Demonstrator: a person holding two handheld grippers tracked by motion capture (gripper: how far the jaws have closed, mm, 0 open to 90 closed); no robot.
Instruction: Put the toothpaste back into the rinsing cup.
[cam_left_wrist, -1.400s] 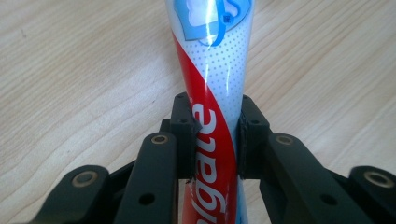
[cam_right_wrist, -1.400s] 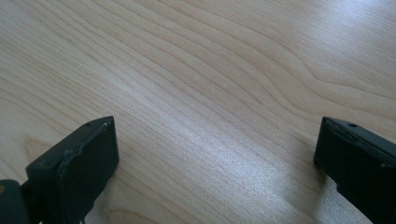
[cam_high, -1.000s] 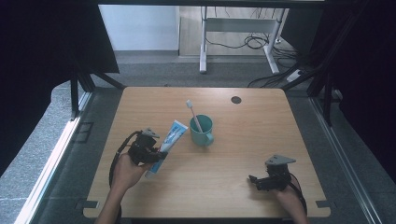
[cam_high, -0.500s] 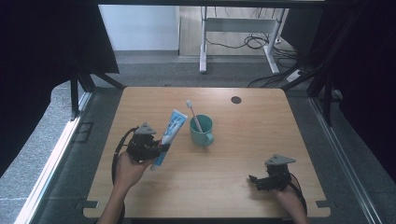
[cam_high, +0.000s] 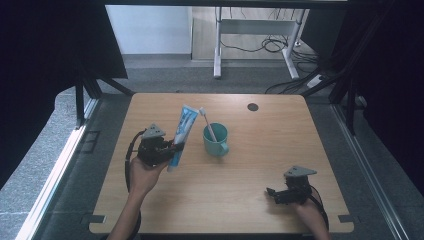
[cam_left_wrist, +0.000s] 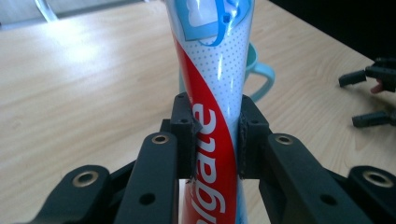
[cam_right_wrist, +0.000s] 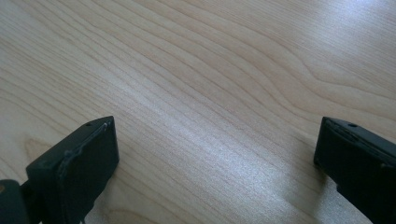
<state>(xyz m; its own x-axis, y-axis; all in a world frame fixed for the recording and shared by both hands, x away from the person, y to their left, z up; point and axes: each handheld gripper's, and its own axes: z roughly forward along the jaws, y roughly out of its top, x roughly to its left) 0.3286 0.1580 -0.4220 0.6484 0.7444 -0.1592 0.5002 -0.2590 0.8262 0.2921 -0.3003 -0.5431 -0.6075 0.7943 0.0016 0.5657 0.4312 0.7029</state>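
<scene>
The left hand-held gripper (cam_left_wrist: 215, 140) pinches the toothpaste tube (cam_left_wrist: 215, 88) mid-body beside the mug (cam_high: 216, 140) — light, soft, squashable; the right hand-held gripper (cam_right_wrist: 215, 158) gapes empty.

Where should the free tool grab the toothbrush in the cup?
Probably by the bare stem just under the bristle head of the toothbrush, coming from above. It leans out of the green cup toward the toothpaste, so that upper part is free. The right tool is open.
</scene>
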